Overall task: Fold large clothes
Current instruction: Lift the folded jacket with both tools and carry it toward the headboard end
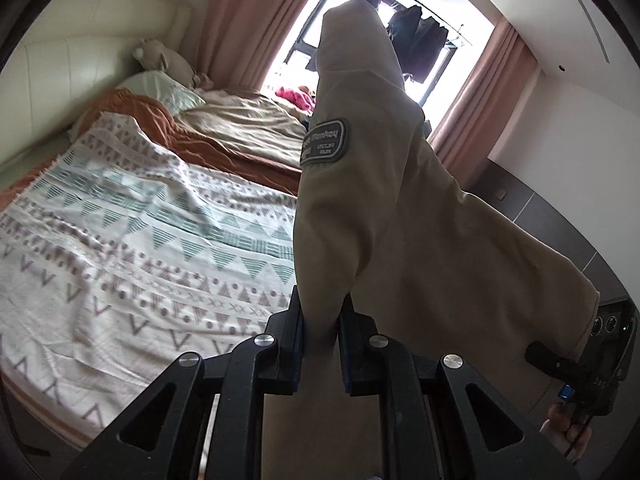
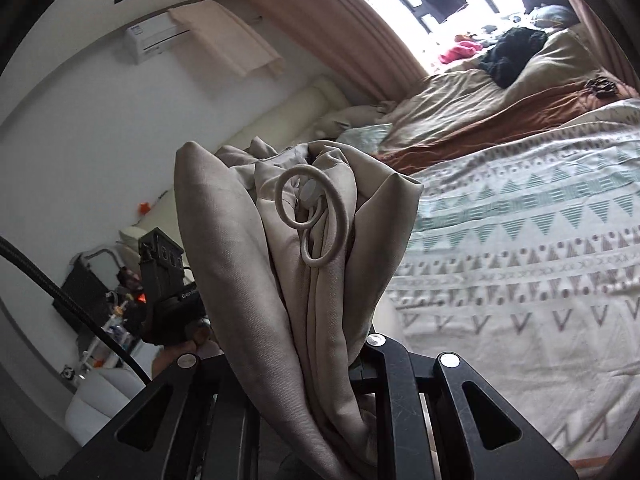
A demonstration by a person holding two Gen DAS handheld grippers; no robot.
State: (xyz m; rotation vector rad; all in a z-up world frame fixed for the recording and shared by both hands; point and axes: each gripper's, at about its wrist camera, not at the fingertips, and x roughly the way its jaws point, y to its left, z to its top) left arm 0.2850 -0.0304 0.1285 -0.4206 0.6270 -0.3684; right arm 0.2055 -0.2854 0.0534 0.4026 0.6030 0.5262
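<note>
Daylight floods a bedroom window (image 1: 400, 20)

Pink curtains (image 1: 248, 20) frame it; a patterned bedspread (image 1: 140, 240) covers the bed, white walls (image 2: 80, 128) beyond.

The left gripper (image 1: 320, 320) has its two black fingers (image 1: 290, 340) clamped on a fold of a beige cotton jacket (image 1: 400, 240), which rises straight ahead of the tool and spreads away to its right. A grey oval sewn-on badge (image 1: 325, 142) sits on the cloth above the jaws. At the far right, the right gripper (image 1: 560, 364) pinches the jacket's edge, a fingertip showing beneath it. Left of and below the tool lies a white bedspread with green and grey triangle patterns (image 1: 140, 240). Beyond it, a rust-brown blanket (image 1: 208, 148) and a grey plush toy (image 1: 168, 60) rest near pink curtains (image 1: 248, 20).
</note>
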